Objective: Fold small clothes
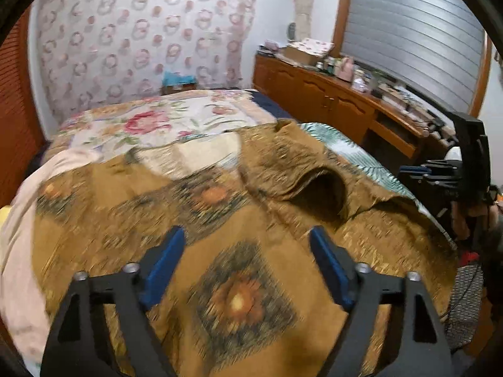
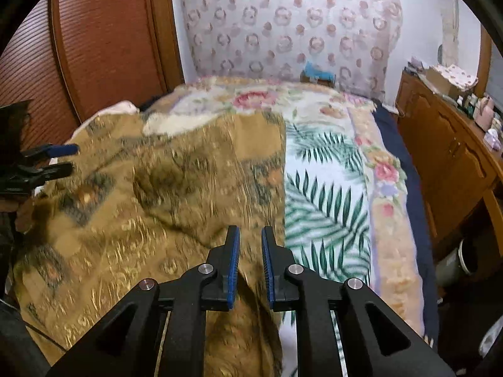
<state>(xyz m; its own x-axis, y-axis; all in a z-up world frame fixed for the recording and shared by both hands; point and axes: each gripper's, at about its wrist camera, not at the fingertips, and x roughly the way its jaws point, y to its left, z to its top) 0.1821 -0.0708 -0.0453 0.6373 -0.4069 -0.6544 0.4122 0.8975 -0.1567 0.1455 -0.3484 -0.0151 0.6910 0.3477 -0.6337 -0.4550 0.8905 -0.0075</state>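
A brown garment [image 1: 251, 220] with dark diamond and orange flower patches lies spread over the bed, and one sleeve opening [image 1: 317, 194] gapes toward me. My left gripper [image 1: 246, 232] hovers over its middle, its jaws wide apart with nothing between them. It also shows at the left edge of the right wrist view, left gripper [image 2: 59, 158]. My right gripper [image 2: 250, 231] hangs over the garment [image 2: 176, 188] near its right edge. Its jaws stand a narrow gap apart, and the cloth seen through the gap lies below the pads. In the left wrist view the right gripper [image 1: 415, 177] sits at the far right.
Under the garment lie a floral bedspread [image 1: 141, 122] and a palm-leaf cloth [image 2: 323, 194]. A pale cloth [image 1: 19, 251] lies at the bed's left side. A cluttered wooden sideboard [image 1: 330, 94] runs along the right of the bed. A louvred wooden door [image 2: 103, 47] stands to the left.
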